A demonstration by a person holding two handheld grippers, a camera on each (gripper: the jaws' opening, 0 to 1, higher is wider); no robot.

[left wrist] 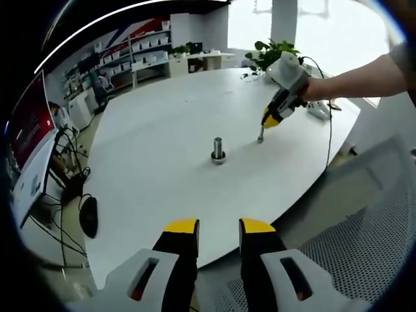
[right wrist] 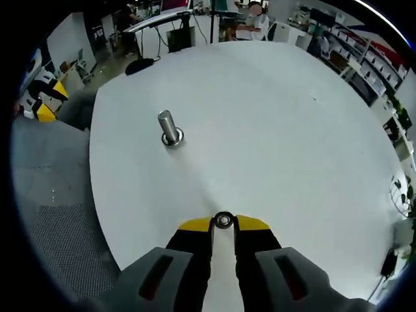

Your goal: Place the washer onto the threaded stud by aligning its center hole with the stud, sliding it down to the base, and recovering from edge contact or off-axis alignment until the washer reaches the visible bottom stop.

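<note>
White table (left wrist: 162, 130) carries the stud (right wrist: 169, 127) upright, well apart from your right gripper (right wrist: 223, 224). Its jaws are pinched on the washer (right wrist: 223, 220) at the tabletop. Your left gripper (left wrist: 218, 227) hangs empty, jaws parted, off the table's edge.

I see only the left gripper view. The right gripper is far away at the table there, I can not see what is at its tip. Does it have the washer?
Observer: Yes. In the right gripper view the right gripper is shut on the washer, pinched at the yellow tips.
Operator: Is the washer over the stud already?
Observer: No. The stud stands upright well ahead of the tips and to their left in that view, with bare table between.
Operator: Is anything already on the stud?
Observer: A ring sits around its foot; I cannot tell if it is a separate part.
</note>
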